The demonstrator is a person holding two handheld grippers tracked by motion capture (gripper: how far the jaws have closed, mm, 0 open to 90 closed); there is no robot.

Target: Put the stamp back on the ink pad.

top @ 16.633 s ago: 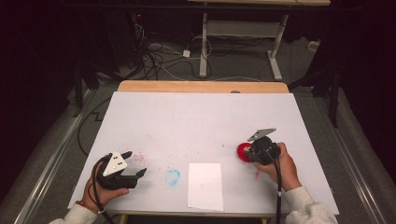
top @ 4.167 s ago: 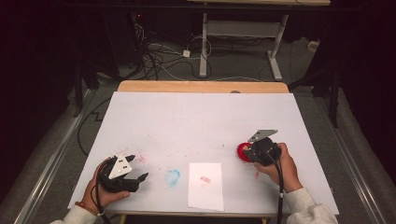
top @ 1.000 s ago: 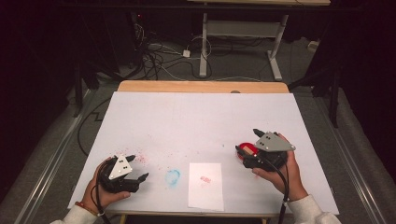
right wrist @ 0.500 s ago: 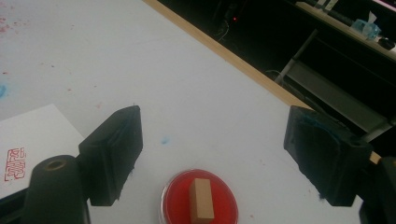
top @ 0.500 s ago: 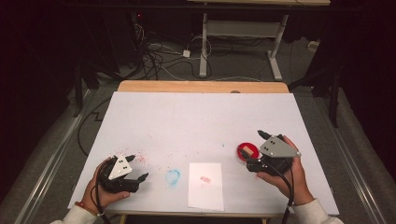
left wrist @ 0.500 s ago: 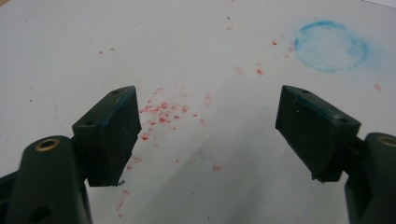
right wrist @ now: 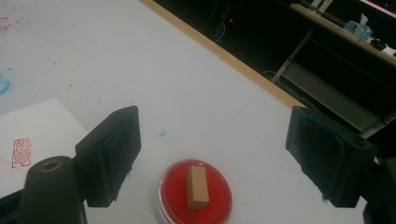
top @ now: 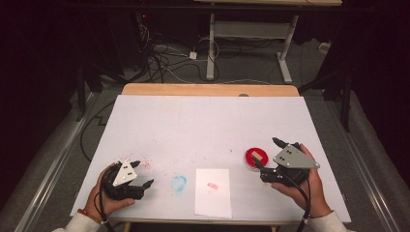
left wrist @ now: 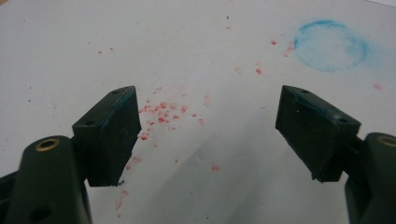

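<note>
A small wooden stamp block [right wrist: 196, 187] [top: 257, 158] stands upright in a round red ink pad [right wrist: 175, 184] [top: 251, 160] at the right of the table. My right gripper [top: 266, 153] [right wrist: 212, 151] sits just right of the pad, open, its jaws wide apart around nothing, the stamp below and between them. A white sheet of paper [top: 213, 192] [right wrist: 37, 126] lies near the front edge with a red stamp mark [top: 212, 185] [right wrist: 20, 153] on it. My left gripper [top: 142, 173] [left wrist: 208, 133] rests open at the front left, over red ink specks [left wrist: 161, 112].
A blue ink ring [top: 178, 183] [left wrist: 330, 45] stains the white table cover [top: 203, 121] between the left gripper and the paper. The table's wooden far edge [top: 208, 90] borders a dark floor with cables and a desk frame [top: 246, 29].
The right gripper let go of the stamp, which now stands in the red pad, and drew back to the right and toward the person. The left gripper has stayed put.
</note>
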